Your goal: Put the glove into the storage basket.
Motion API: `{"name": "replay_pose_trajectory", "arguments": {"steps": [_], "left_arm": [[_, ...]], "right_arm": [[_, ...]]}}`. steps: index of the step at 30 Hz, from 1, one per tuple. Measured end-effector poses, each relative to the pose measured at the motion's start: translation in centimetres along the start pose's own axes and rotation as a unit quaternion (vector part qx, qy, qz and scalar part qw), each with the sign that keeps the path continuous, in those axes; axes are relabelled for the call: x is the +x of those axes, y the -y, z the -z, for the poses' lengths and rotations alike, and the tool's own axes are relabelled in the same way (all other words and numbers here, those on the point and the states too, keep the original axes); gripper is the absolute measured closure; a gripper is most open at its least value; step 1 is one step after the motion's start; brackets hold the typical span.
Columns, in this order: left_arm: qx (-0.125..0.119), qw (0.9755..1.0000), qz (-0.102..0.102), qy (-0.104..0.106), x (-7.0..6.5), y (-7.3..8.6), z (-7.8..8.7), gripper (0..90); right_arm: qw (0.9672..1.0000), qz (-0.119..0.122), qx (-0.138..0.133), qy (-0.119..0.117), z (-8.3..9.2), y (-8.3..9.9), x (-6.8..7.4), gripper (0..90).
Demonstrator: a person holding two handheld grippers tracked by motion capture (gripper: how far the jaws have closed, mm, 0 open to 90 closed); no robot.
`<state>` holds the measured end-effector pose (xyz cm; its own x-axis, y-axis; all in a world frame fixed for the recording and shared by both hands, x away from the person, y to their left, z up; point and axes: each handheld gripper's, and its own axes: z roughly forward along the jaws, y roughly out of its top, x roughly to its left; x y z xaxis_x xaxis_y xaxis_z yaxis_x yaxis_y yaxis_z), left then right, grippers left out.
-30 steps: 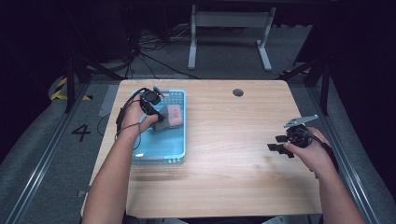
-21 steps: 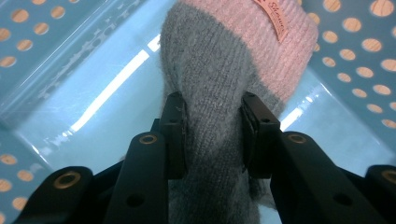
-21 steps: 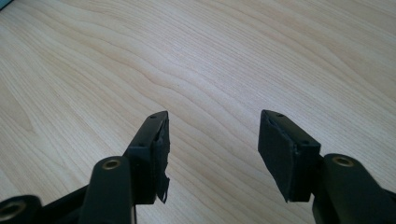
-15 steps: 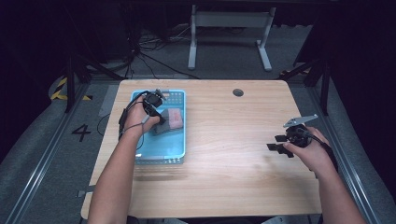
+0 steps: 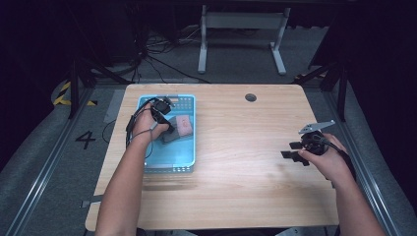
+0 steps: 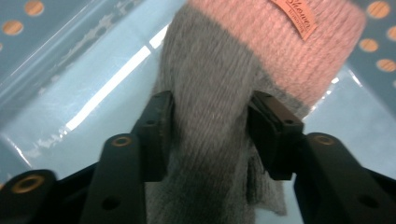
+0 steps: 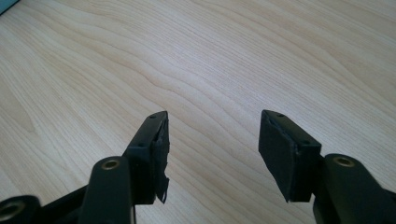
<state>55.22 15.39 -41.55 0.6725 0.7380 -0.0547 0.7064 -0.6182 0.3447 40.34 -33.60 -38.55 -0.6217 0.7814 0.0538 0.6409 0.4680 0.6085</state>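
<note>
Grey-and-pink knitted sock (image 6: 219,93) lies on the floor of the blue basket (image 5: 169,164), at the left side of the table (image 5: 246,187). The left gripper (image 6: 210,135) is down inside the basket, its jaws standing either side of the sock's grey part. These jaws have just been opening; half a second ago the same gripper sat slightly higher over the basket with the sock beneath it. The fabric between the jaws now looks only lightly pinched: the pads sit at its edges without a firm squeeze, so I read this as a release, not a grip.

Judgement: the sock has been set down in the basket and is being let go. Placement looks all but done; what remains is to lift the left gripper clear without snagging the knit.

The right gripper (image 7: 212,140) hovers low over bare wood near the table's right edge, jaws well apart, nothing between them. Its place in the high view matches the earlier frames, so it is idle.
</note>
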Motion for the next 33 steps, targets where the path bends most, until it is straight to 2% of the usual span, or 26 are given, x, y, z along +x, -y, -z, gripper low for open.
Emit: {"name": "replay_pose_trajectory", "arguments": {"steps": [2, 8, 11, 13, 16, 19, 23, 26, 29, 33], "left_arm": [[0.007, 1.0, 0.0, -0.005, 0.0, 0.0, 0.1, 48.1], [-0.018, 0.9995, 0.006, -0.023, -0.6, 0.3, 0.9, 42.8], [-0.048, 0.9982, 0.021, -0.029, -1.1, 0.8, 2.0, 42.8], [-0.073, 0.9958, 0.038, -0.04, -1.9, 1.6, 3.2, 43.2], [-0.095, 0.9934, 0.048, -0.042, -2.7, 2.3, 4.2, 49.8], [-0.107, 0.9908, 0.075, -0.034, -3.2, 3.4, 5.1, 60.2], [-0.089, 0.9902, 0.104, -0.026, -3.4, 4.8, 5.2, 76.3], [-0.067, 0.9902, 0.12, -0.027, -3.4, 5.5, 4.7, 84.0], [-0.052, 0.989, 0.135, -0.033, -3.2, 6.1, 3.8, 87.6], [-0.033, 0.9868, 0.149, -0.053, -2.7, 6.5, 2.9, 89.6]], "right_arm": [[1.0, 0.001, -0.001, -0.001, 0.0, 0.0, 0.0, 43.8], [1.0, 0.004, 0.0, -0.003, -0.1, -0.2, 0.1, 43.6], [1.0, 0.007, -0.002, -0.003, -0.2, -0.4, 0.2, 43.5], [1.0, 0.007, -0.002, -0.005, -0.2, -0.5, 0.2, 43.3], [0.9999, 0.013, -0.003, -0.006, -0.4, -0.8, 0.2, 43.3], [0.9999, 0.015, -0.004, -0.007, -0.5, -1.1, 0.4, 43.4], [0.9997, 0.022, -0.003, -0.012, -0.8, -1.5, 0.6, 43.3], [0.9996, 0.025, -0.002, -0.014, -1.0, -1.7, 0.8, 43.3], [0.9994, 0.03, -0.001, -0.017, -1.1, -1.9, 0.9, 43.2], [0.9994, 0.031, 0.0, -0.018, -1.3, -2.0, 1.0, 43.2]]}}
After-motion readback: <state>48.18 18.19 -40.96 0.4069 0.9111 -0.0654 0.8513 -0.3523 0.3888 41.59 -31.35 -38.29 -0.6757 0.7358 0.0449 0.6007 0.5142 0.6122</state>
